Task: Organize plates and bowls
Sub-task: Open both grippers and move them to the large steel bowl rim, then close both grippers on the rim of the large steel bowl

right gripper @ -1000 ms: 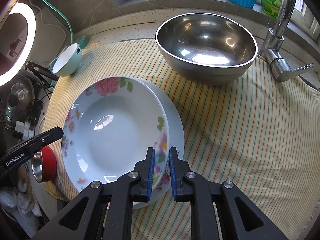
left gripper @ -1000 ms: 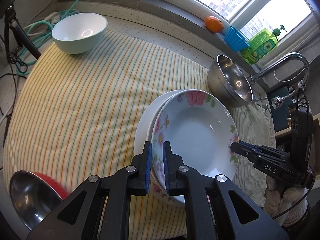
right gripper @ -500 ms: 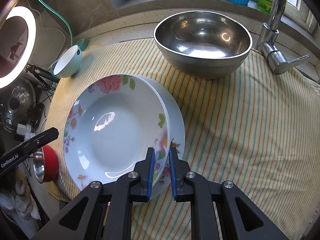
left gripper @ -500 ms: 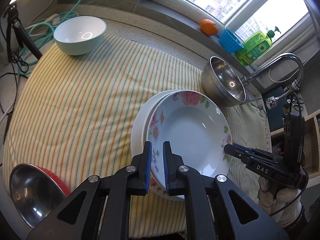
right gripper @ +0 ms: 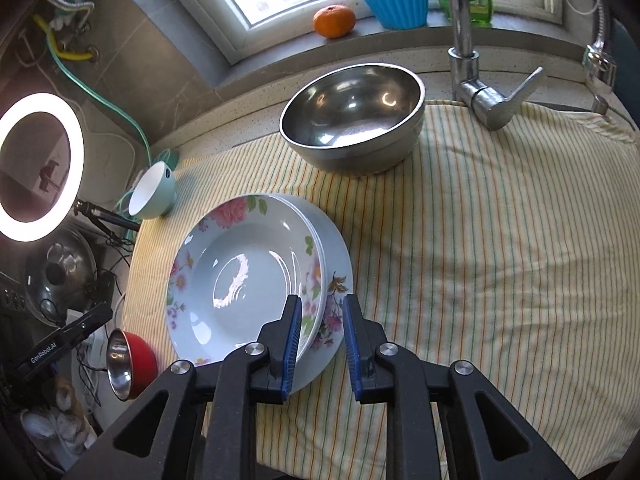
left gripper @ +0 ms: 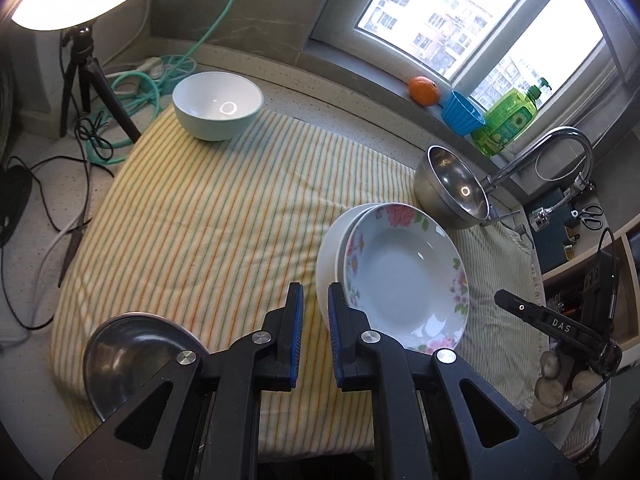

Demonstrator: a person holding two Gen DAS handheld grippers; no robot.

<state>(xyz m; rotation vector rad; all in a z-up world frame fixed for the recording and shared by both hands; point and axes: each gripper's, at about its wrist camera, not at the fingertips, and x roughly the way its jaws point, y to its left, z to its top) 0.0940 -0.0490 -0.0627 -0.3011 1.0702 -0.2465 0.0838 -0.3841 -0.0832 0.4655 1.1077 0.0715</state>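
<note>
The striped cloth [left gripper: 208, 220] spreads under both your tongs. The steel bowl [right gripper: 352, 120] sits well ahead of your right tongs [right gripper: 322, 304]. Their jaws have just been opening and stand apart, and the stacked plates' rim shows in the gap, seemingly unpressed. The floral plate [left gripper: 404, 276] lies on the white plate [left gripper: 330, 256], just right of your left tongs [left gripper: 315, 292], whose jaws stand narrowly apart over bare cloth. The pale bowl [left gripper: 218, 106] rests far ahead-left of them, and the red bowl [right gripper: 132, 364] sits near their left.
</note>
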